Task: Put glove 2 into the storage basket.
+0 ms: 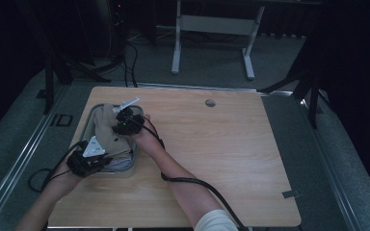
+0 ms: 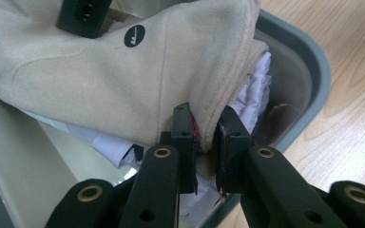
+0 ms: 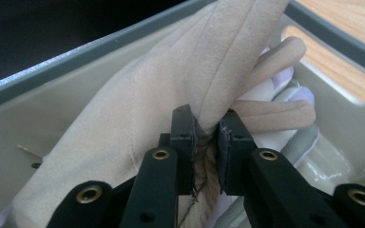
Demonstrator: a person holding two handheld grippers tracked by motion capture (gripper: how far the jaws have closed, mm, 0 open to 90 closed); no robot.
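Both your grippers are clamped on the beige fleece garment (image 1: 107,126), which lies bunched in the grey plastic basket (image 1: 134,155) at the counter's (image 1: 212,159) left side: the left gripper (image 2: 204,142) pinches a hemmed edge at the basket's near end, the right gripper (image 3: 208,133) a fold toward its far end, above the white clothing (image 2: 256,90) under the garment. I judge this the grasp-and-lift step. Your next move calls for raising both grips together, keeping the fabric clear of the basket rim and the white items undisturbed.
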